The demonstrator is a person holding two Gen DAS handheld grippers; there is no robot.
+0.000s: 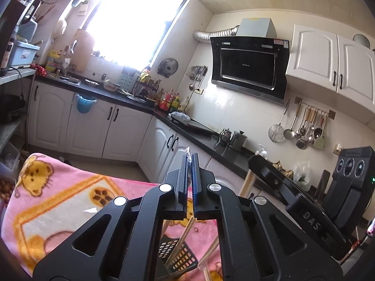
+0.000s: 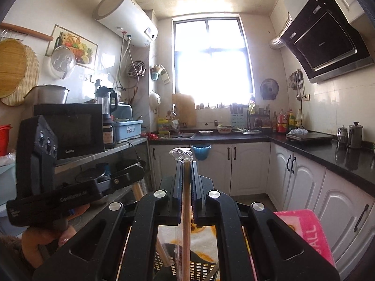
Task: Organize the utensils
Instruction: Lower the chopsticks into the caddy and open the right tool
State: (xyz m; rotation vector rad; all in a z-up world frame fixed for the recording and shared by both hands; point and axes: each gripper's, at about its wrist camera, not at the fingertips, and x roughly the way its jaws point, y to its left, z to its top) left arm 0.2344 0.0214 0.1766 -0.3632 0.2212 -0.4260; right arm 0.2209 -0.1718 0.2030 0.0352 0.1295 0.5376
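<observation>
The right gripper (image 2: pixel 186 166) is clenched on wrapped chopsticks (image 2: pixel 186 222), centre frame, their plastic wrapper (image 2: pixel 181 153) poking above the tips. The left gripper (image 1: pixel 189 157) pinches a clear scrap of wrapper (image 1: pixel 187 150). Pulling apart steadily should bare the sticks before dropping them into the black basket (image 2: pixel 199 265), bottom centre, on the pink blanket (image 1: pixel 70 187).

a bright window (image 2: pixel 212 56) is set in the far wall, washing the tiled walls in glare. white cabinets (image 2: pixel 248 166) are topped by a black counter (image 2: pixel 328 149). a hood (image 1: pixel 248 65) is hung above; a water heater (image 2: pixel 126 16) is mounted high.
</observation>
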